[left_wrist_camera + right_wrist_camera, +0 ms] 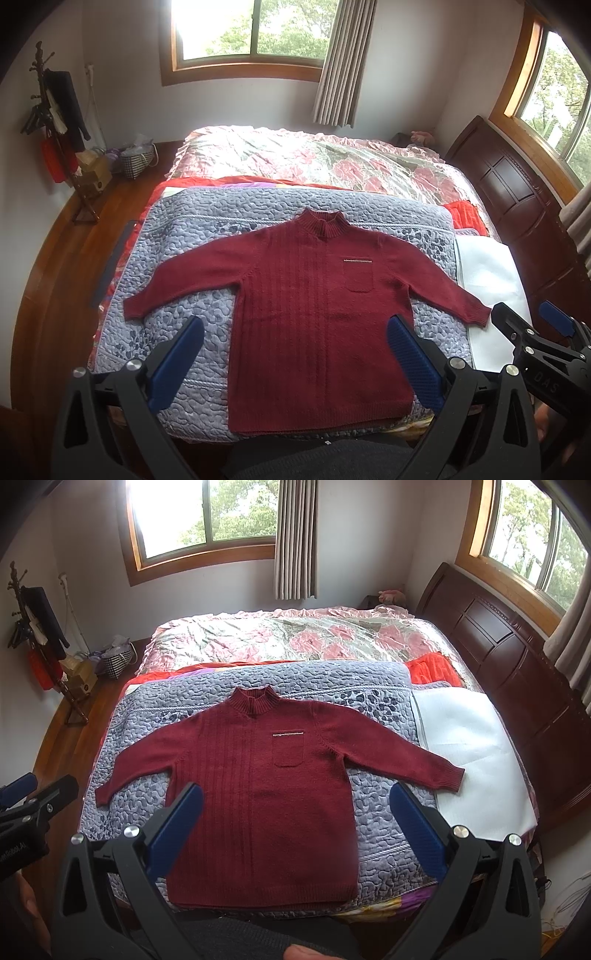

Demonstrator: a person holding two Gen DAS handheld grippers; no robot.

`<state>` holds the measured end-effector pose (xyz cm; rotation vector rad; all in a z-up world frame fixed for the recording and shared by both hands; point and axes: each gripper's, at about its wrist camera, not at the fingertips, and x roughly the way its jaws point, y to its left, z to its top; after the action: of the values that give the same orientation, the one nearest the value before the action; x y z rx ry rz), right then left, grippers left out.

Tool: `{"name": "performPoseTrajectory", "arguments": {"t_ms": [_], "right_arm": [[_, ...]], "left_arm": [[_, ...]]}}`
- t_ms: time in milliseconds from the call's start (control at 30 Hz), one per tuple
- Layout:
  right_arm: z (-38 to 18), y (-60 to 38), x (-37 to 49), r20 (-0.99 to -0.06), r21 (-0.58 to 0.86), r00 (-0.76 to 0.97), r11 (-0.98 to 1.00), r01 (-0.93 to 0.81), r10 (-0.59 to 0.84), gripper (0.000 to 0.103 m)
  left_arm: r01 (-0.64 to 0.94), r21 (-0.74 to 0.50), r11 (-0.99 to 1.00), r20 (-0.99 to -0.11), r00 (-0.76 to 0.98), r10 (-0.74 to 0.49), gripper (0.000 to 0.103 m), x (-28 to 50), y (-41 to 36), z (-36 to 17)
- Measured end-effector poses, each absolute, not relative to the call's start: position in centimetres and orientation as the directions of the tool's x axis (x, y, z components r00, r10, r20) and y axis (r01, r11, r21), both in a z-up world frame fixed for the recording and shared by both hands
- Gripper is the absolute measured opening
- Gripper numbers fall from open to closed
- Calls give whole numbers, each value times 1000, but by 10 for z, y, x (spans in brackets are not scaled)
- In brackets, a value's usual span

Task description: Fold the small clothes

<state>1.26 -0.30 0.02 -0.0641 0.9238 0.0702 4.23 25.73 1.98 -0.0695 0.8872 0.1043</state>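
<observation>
One dark red sweater [317,314] lies flat on the quilt [192,229]; sleeves spread

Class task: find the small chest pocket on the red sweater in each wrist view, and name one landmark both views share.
Left wrist view: the pocket sits right of centre, above the right blue finger.
Right wrist view: the pocket sits at centre, between the two fingers.
Shared landmark: the sweater's collar, on the grey quilt.
</observation>
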Motion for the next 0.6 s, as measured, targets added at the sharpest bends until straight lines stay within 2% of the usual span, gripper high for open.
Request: {"name": "performPoseTrajectory", "arguments": {"t_ms": [600], "right_arm": [[-1, -1, 14, -798, -26, 602, 996, -89, 32, 100]], "left_arm": [[-122, -14, 992, -777, 626, 66, 99, 44, 262, 22]]}}
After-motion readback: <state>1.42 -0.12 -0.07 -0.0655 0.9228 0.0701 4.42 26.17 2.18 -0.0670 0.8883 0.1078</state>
